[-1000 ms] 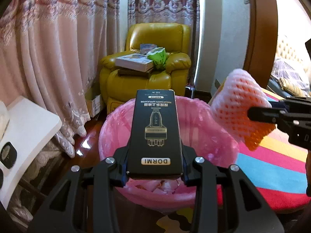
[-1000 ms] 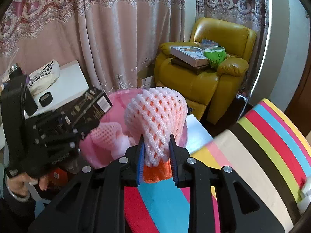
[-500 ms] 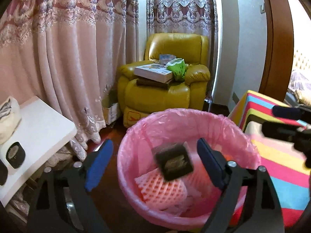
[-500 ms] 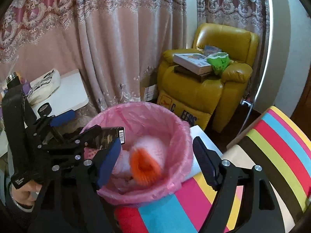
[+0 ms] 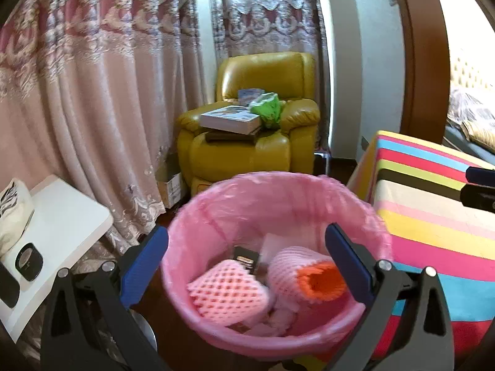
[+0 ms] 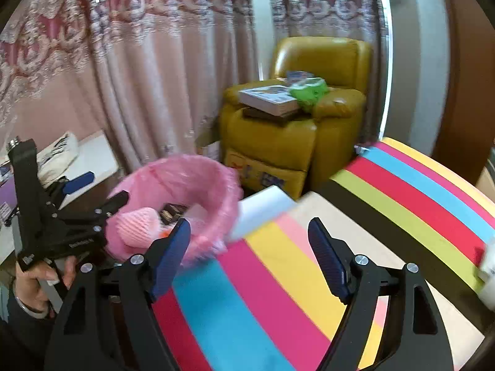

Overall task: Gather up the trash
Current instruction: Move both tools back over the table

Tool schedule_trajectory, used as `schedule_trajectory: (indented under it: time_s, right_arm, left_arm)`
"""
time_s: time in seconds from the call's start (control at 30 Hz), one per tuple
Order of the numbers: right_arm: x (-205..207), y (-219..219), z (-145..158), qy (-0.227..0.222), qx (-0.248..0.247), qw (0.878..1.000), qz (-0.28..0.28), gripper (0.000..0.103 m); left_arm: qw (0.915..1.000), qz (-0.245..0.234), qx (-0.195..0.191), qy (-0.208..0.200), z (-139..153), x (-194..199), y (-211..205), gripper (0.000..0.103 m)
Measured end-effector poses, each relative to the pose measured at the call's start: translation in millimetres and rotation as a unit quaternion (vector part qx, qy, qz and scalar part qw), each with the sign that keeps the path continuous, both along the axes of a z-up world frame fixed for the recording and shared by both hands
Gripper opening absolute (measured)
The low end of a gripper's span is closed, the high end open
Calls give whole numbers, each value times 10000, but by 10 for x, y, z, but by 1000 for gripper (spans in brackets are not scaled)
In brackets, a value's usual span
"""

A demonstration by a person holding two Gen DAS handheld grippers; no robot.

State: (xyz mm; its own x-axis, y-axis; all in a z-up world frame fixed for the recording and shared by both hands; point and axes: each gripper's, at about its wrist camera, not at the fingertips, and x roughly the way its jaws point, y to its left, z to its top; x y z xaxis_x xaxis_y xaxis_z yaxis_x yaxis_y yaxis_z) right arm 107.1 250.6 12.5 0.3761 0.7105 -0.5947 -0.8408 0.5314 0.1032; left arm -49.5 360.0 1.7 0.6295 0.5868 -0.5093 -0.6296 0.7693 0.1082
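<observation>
Pink-lined bin [image 5: 275, 198] contains two foam fruit nets [image 5: 229, 290] and one black box [image 5: 246, 258]. Left gripper [image 5: 247, 266] and right gripper [image 6: 249, 256]: jaws opening, nothing between them.

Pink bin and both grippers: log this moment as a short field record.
bin: pink-lined bin, beside the striped table
contents: two foam fruit nets, one with an orange lining; black box
left gripper: jaws opening, nothing between them, above the bin
right gripper: jaws opening, empty, above the striped table
</observation>
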Motion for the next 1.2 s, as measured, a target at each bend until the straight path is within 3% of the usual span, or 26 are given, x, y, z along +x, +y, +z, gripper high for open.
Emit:
schedule_trajectory:
  time_s: [0.2,0.47,0.83,1.2]
  right_arm:
    - [140,-508,-130,-80,-194,9986,-479,76]
    - [410,-1415,-187,-155,-412,9894,-1380,78]
    - [797,-2888,-314,-37,-556,9564,-2867,79]
    - [1191,-3650,-630,357,-749,9285,-3619,79]
  left_arm:
    - [9991,-422,-75,69,5,278,-334,98]
    - [9888,-1460,0,319,-55,896,-1138,98]
    - [9631,-2538,-383,811,-331,1679,-2131,98]
    - [9443,-2949,-869,1177,-565,2342,-2841,98]
